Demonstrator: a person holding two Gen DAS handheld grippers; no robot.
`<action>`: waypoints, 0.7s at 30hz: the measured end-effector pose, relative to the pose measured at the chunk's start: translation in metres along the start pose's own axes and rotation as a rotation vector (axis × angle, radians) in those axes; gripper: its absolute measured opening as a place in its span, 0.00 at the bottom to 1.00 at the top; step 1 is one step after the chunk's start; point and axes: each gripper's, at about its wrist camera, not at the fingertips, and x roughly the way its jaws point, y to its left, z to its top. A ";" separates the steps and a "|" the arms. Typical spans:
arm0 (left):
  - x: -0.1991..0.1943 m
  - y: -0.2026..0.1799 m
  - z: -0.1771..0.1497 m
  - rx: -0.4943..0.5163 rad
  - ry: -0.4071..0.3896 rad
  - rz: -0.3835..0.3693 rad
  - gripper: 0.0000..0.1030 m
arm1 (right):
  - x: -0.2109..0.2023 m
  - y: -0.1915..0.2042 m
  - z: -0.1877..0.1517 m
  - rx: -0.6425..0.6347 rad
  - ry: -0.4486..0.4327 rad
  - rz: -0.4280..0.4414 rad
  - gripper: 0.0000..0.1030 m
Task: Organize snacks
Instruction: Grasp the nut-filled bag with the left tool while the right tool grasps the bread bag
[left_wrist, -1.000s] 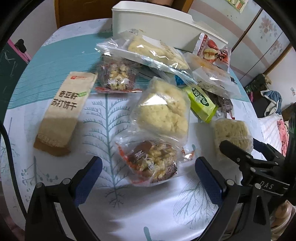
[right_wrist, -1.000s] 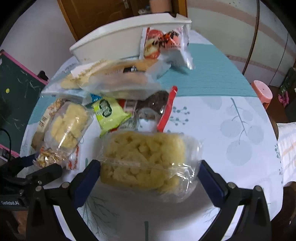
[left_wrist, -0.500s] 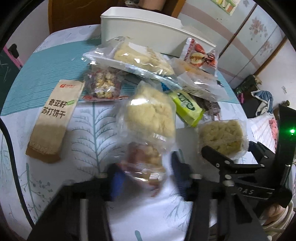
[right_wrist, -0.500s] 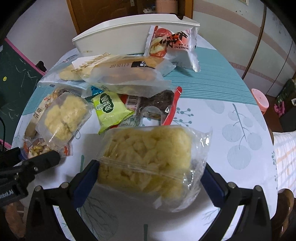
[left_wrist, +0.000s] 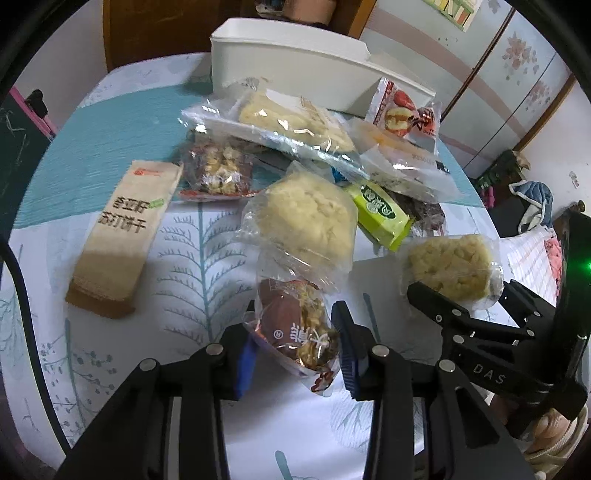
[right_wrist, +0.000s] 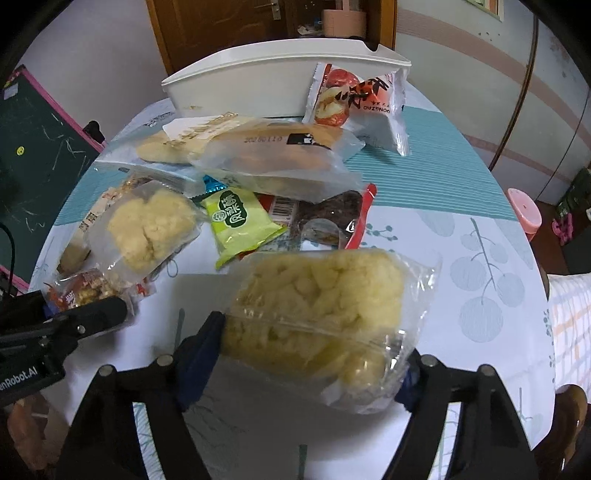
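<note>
My left gripper (left_wrist: 295, 350) is shut on a red nut-snack packet (left_wrist: 295, 328) and holds it a little above the table. My right gripper (right_wrist: 310, 365) is shut on a clear bag of yellow puffed cake (right_wrist: 317, 306), lifted off the table; the bag also shows in the left wrist view (left_wrist: 452, 266). A pile of snack packets lies ahead: a second yellow cake bag (left_wrist: 308, 218), a green packet (left_wrist: 380, 212), a tan cracker pack (left_wrist: 123, 229) and bread bags (left_wrist: 291, 123). A white bin (left_wrist: 295, 70) stands behind the pile.
A red-and-white snack bag (right_wrist: 354, 99) leans on the bin (right_wrist: 258, 85). The round table (right_wrist: 480, 229) has a leaf-print cloth. A pink stool (right_wrist: 524, 210) stands right of the table and a chalkboard (right_wrist: 33, 147) to the left.
My left gripper has closed on the red nut-snack packet and raised it. My right gripper has closed on the yellow cake bag and lifted it.
</note>
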 end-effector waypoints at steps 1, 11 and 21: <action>-0.003 0.000 0.000 0.003 -0.009 0.001 0.35 | -0.001 0.000 0.000 0.004 -0.001 0.004 0.74; -0.040 -0.010 0.003 0.076 -0.132 0.023 0.35 | -0.020 -0.004 0.004 0.009 -0.063 0.021 0.57; -0.079 -0.027 0.014 0.106 -0.237 -0.027 0.35 | -0.058 -0.008 0.014 0.023 -0.184 0.069 0.52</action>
